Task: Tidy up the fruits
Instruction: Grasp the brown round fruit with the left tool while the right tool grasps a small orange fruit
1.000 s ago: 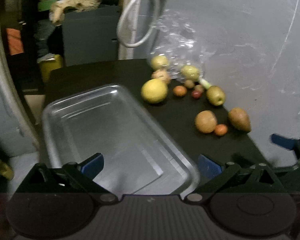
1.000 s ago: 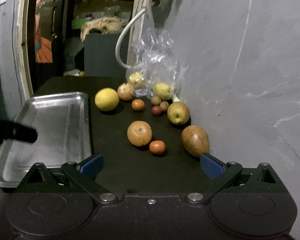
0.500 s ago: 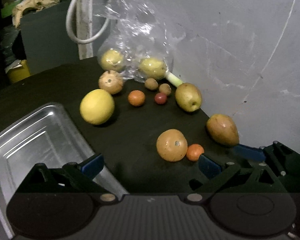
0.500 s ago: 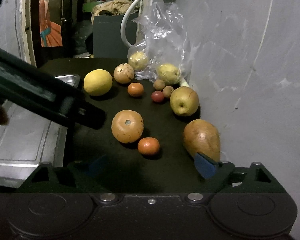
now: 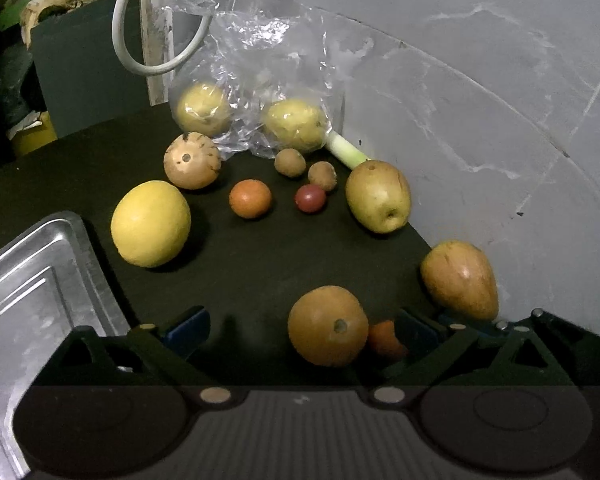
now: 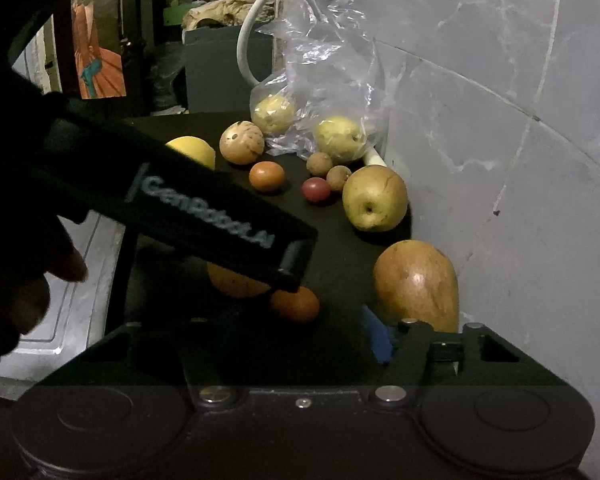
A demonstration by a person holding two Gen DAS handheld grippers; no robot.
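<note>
Straddling the brown round fruit (image 5: 328, 325) at lower centre, my left tongs (image 5: 300, 330) gaped empty, aiming it trayward (image 5: 60, 248); right tongs' (image 6: 260, 336) gap hidden.

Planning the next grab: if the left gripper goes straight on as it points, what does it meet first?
Most likely the round orange-brown fruit low between the open left gripper's fingers; the small orange fruit sits just beside it. Depth is hard to judge.

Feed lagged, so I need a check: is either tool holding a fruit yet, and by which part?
Neither. The left tool is open around the round orange-brown fruit, not gripping it. The right tool is open and empty.
</note>
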